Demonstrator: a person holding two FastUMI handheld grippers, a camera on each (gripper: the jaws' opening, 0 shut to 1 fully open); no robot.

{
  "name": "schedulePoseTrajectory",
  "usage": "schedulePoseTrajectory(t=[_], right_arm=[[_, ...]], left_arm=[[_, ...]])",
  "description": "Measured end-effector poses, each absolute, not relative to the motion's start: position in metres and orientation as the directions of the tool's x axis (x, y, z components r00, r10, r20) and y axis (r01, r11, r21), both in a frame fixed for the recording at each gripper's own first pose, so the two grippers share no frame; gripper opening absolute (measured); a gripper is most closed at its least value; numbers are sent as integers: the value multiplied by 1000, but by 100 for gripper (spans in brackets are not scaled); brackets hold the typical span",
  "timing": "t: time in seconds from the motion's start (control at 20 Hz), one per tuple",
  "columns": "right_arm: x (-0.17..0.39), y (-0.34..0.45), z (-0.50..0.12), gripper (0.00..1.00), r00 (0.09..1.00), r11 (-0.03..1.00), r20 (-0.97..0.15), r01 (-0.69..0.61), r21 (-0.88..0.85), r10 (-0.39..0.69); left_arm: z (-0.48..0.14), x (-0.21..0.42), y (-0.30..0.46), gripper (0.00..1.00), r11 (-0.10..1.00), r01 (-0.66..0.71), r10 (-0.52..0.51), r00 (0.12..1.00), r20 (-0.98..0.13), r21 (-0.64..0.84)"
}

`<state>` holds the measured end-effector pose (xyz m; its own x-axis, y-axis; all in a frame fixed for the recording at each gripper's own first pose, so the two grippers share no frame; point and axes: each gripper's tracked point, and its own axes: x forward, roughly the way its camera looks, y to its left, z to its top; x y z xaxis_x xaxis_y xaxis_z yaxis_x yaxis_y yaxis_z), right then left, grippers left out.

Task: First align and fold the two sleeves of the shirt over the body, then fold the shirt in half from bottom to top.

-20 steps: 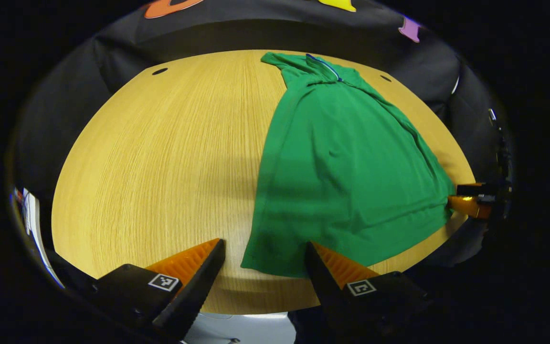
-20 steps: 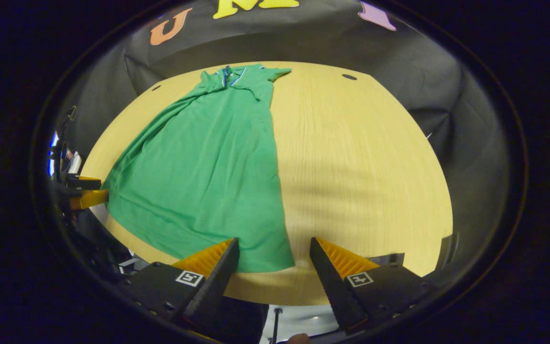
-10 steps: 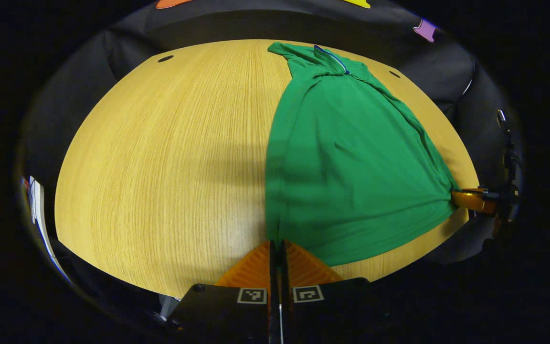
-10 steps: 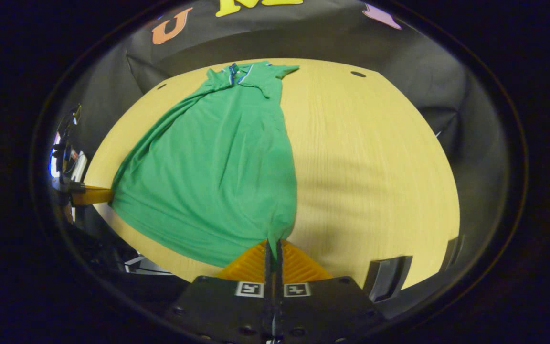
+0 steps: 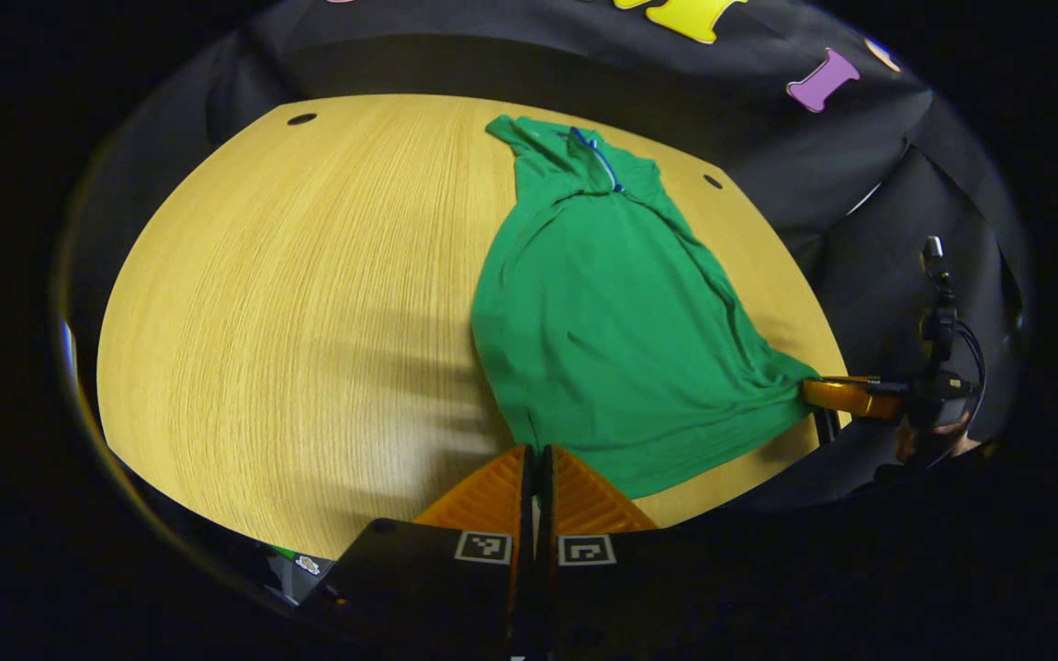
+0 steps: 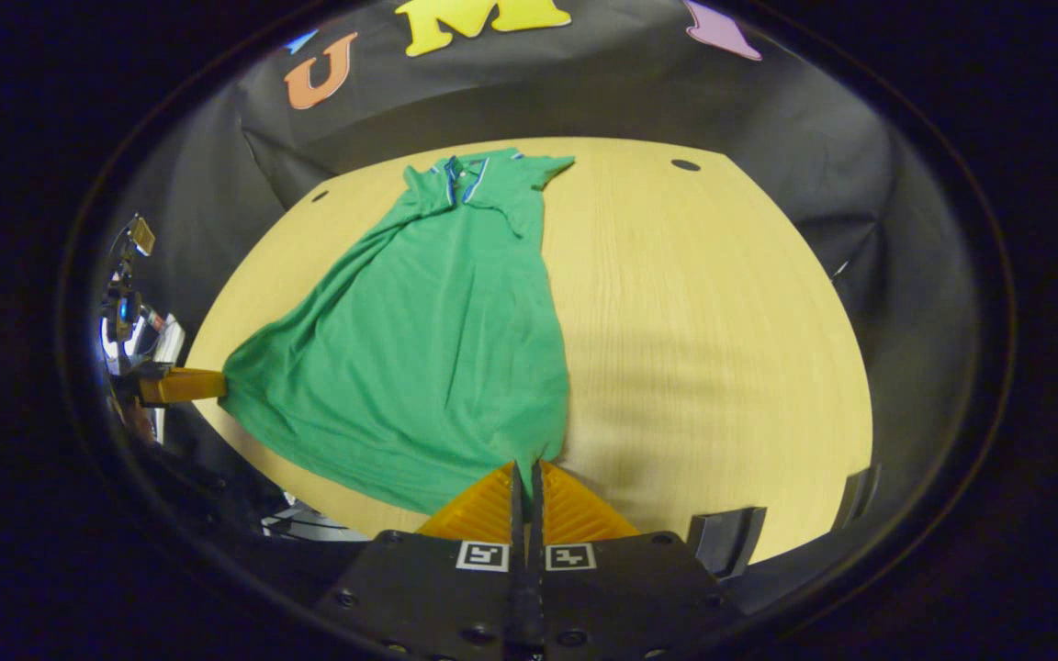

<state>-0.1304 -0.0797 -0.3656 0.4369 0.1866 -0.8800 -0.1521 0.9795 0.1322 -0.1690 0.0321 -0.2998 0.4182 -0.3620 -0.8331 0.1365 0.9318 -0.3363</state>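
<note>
Green shirt [image 5: 602,321] lies on wooden table [image 5: 290,303], collar [image 6: 461,176] at far side, sleeves already folded over body, hem at near edge. Left gripper [image 5: 536,452] closed tight on one bottom corner of shirt — fingers pressed together, cloth pinched between. Right gripper [image 6: 523,468] also closed, clamping other bottom corner. Both corners lifted slightly, hem pulled into wrinkles. In each view, other gripper seen at far corner — pinching fabric there.
</note>
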Motion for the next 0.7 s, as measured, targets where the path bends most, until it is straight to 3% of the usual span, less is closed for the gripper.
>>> schedulePoseTrajectory(t=[0.3, 0.7], right_arm=[[-89, -78, -315, 2, 533, 976, -819, -157, 153, 214], [-12, -78, -257, 0, 639, 966, -728, -116, 229, 250]], left_arm=[[-265, -132, 23, 6, 910, 168, -412, 484, -772, -380], [-209, -46, 26, 6, 913, 241, -407, 596, -692, -330]])
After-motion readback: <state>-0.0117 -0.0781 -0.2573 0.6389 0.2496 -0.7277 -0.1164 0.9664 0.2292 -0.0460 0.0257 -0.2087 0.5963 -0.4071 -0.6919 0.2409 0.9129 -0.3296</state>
